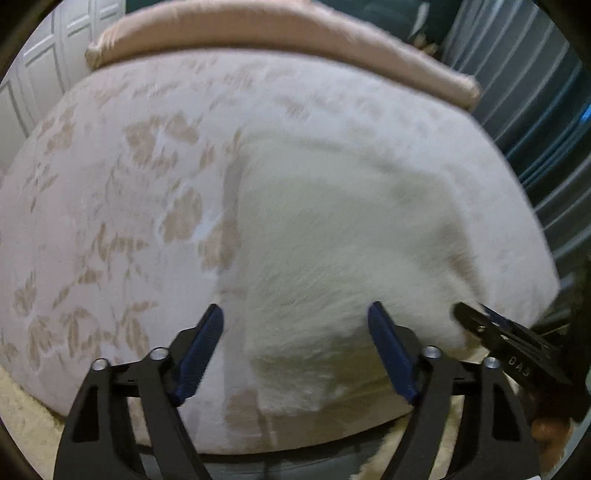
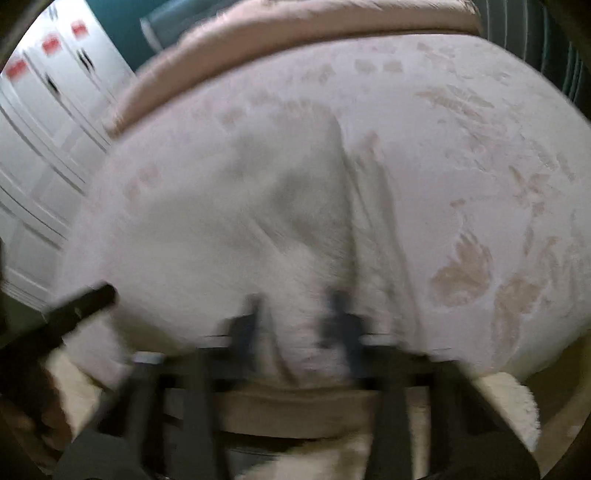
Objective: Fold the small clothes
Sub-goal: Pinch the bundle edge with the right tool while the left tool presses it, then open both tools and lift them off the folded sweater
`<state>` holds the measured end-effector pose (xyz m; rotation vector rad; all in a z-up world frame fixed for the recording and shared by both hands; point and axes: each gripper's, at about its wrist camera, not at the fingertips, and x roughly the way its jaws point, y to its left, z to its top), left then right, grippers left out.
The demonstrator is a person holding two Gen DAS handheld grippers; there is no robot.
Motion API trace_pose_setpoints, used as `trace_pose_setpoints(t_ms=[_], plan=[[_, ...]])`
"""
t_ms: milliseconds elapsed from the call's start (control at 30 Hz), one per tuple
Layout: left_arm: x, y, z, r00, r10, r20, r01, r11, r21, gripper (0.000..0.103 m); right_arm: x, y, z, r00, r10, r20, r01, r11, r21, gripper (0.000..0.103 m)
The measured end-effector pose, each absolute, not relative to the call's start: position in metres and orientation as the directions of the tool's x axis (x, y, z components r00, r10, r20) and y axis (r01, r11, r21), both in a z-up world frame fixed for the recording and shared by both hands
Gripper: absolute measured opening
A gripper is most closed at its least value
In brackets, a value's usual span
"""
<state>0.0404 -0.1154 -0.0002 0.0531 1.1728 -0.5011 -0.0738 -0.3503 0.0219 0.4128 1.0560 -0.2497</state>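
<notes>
While the white garment [image 1: 332, 229] lies flat on the floral bedspread [image 1: 110, 184], right of the bed's middle and reaching its near edge, the left gripper [image 1: 295, 347] hangs above that near hem, jaws wide, holding nothing. Further right, the right gripper [image 2: 299, 325] is blurred; its jaws stand narrow with a ridge of the cloth between them, and contact looks likely, but I cannot tell if it is pinched. Judged step: grabbing the near edge for a fold. Next move calls for the left gripper to drop, clamp the hem, then both lift it toward the far pillow [image 1: 258, 29].
</notes>
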Motion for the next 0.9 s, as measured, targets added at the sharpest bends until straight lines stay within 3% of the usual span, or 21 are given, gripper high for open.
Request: trace_pose_setpoints(t_ms=[100,200,300,367,533,700,900], plan=[[0.038,-0.109,-0.007,0.268,-0.354,-0.896,0.382,0.893,-0.238,0.071,-0.094,-0.358,0.052,0.588,0.081,-0.805,0.373,0.856,0.358,0.015],[0.031,-0.112,-0.010,0.286,-0.334,-0.898,0.423,0.885,-0.195,0.072,-0.111,-0.370,0.064,0.636,0.087,-0.767,0.382,0.828,0.411,0.015],[0.027,-0.123,-0.022,0.280,-0.313,-0.907,0.456,0.875,-0.161,0.075,-0.106,-0.376,0.007,0.472,0.011,-0.881,0.465,0.847,0.260,0.014],[0.024,-0.128,-0.030,0.281,-0.294,-0.913,0.470,0.872,-0.136,0.075,-0.112,-0.381,-0.009,0.486,0.068,-0.872,0.496,0.800,0.339,0.015],[0.026,-0.125,-0.027,0.298,-0.306,-0.904,0.456,0.878,-0.147,0.076,-0.110,-0.377,0.025,0.482,0.038,-0.876,0.503,0.807,0.311,0.020],[0.025,-0.097,0.002,0.303,-0.370,-0.878,0.403,0.885,-0.234,0.074,-0.101,-0.348,0.083,0.554,-0.097,-0.827,0.442,0.876,0.193,0.020],[0.032,-0.054,0.024,0.385,-0.318,-0.867,0.318,0.927,-0.199,0.074,-0.034,-0.296,0.100,0.608,0.062,-0.791,0.237,0.937,0.255,0.020]])
